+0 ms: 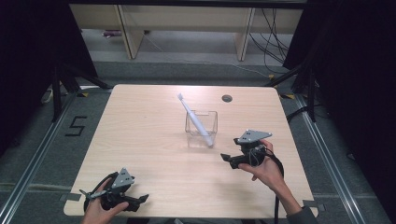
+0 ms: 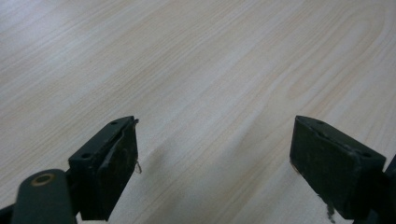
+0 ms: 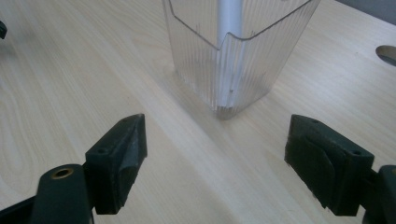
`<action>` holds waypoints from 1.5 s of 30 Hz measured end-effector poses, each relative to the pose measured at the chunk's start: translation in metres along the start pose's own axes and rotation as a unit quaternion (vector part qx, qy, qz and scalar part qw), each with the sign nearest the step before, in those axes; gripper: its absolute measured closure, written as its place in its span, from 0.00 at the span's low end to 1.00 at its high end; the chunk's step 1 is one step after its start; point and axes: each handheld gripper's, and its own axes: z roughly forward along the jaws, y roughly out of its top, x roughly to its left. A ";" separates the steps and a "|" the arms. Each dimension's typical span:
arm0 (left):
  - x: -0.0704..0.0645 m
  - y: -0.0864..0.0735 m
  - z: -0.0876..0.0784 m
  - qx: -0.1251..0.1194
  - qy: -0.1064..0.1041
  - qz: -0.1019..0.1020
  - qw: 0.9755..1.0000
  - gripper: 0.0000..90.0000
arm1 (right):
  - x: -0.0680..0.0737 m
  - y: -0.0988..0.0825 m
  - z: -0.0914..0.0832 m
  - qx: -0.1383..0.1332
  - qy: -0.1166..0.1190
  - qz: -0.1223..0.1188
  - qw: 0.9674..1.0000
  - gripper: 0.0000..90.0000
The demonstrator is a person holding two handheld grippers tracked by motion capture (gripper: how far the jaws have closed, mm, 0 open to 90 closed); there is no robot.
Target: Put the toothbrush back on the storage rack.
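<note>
Two open claws [image 1: 140, 199] [image 1: 225, 157] near cup [image 1: 201, 128]

Your table [image 1: 154, 140] is pale wood-grain laminate, smooth with a soft sheen. The cup [image 3: 243, 56] in front of your right gripper [image 3: 215, 163] is clear plastic, ribbed down its walls and glossy. The stick [image 1: 195, 120] leaning in it looks like smooth white plastic, matt. Both grippers' jaws are matt black plastic; on your left gripper [image 2: 215, 163] their edges are scuffed and frayed. Each carries a dull grey metal plate [image 1: 252, 136].
</note>
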 end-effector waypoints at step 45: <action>0.000 -0.001 -0.001 -0.003 0.003 -0.001 1.000 0.17 | 0.013 -0.064 -0.014 0.046 0.009 0.032 0.998 0.18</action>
